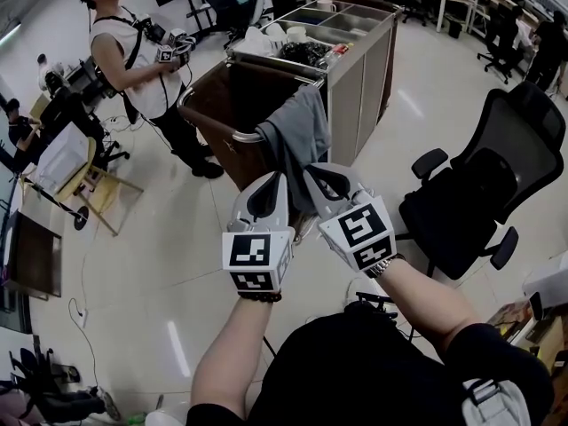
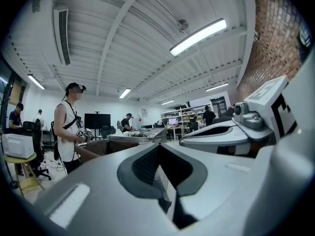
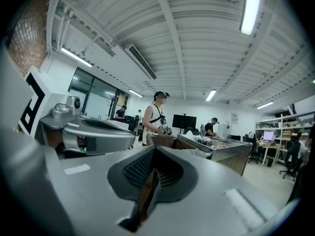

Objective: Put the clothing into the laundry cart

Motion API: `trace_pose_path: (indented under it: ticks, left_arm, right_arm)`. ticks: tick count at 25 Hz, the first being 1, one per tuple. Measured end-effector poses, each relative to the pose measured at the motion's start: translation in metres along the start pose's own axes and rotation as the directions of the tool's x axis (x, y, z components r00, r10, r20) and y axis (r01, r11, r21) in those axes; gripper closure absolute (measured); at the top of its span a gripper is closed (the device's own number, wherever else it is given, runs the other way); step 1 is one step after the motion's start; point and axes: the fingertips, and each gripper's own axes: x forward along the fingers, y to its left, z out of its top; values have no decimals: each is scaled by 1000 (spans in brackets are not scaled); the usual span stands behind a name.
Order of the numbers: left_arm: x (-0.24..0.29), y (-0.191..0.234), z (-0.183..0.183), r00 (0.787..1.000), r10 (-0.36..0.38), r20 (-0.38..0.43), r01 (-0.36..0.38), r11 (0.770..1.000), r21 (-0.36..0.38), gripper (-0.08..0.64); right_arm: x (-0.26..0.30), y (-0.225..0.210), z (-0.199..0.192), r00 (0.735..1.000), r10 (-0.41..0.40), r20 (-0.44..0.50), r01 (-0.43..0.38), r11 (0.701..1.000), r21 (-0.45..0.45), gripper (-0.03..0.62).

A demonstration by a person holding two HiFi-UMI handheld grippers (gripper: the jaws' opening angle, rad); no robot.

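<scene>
Hanging over the rim of the brown laundry cart at frame centre, the grey garment descends to the left gripper and right gripper, both jaws pressed together pinching its lower edge.

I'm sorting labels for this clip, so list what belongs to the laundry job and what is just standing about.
Job in hand:
- grey garment, draped over the cart's rim
- brown laundry cart
- left gripper
- right gripper

Standing about:
- black office chair
- steel counter
- wooden chair
- person in a white top
</scene>
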Motion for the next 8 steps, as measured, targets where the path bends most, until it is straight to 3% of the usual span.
trace_pose_path:
  ticks: [8]
  left_arm:
    - [13,2,-11,1000,-9,-17,9,1000,-11,557]
  right_arm:
    - [9,-4,-9,1000,5,-14,-5,1000,1,592]
